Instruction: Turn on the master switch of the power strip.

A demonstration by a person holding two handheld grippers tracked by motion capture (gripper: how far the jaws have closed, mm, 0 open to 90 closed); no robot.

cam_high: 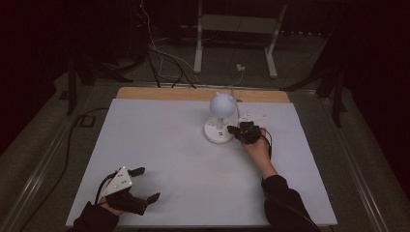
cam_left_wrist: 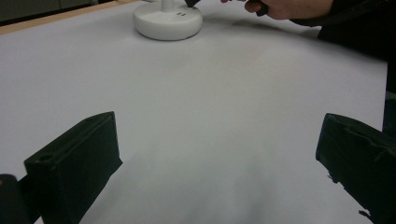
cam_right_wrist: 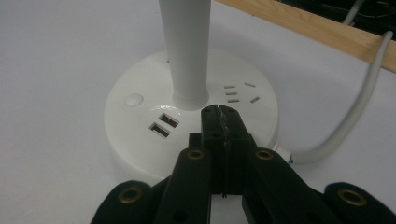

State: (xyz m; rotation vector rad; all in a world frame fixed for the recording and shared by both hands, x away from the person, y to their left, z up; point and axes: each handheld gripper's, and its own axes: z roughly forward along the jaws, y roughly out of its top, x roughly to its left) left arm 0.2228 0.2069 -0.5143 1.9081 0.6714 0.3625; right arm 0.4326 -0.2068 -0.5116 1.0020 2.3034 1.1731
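A white desk lamp stands right of the table's middle, with a round base (cam_high: pixel 215 133) (cam_left_wrist: pixel 168 21) (cam_right_wrist: pixel 140 135), an upright stem (cam_right_wrist: pixel 189 51) and a globe head (cam_high: pixel 222 103). The base top carries a round button (cam_right_wrist: pixel 134 99), two USB ports (cam_right_wrist: pixel 164 126) and socket slots (cam_right_wrist: pixel 240 92). My right gripper (cam_high: pixel 232 129) (cam_right_wrist: pixel 219 113) is shut with nothing between its jaws, and its tips lie over the base top just beside the stem's foot. My left gripper (cam_high: pixel 149 183) (cam_left_wrist: pixel 215 154) rests open at the near left corner, with bare mat between its jaws.
A white mat (cam_high: pixel 169 145) covers the table, leaving a wooden strip (cam_high: pixel 159 93) (cam_right_wrist: pixel 317 28) along the far edge. The lamp's white cable (cam_right_wrist: pixel 355 116) runs off to the back right, near small white parts (cam_high: pixel 251 117). Cables and a white stand (cam_high: pixel 237 29) fill the floor behind.
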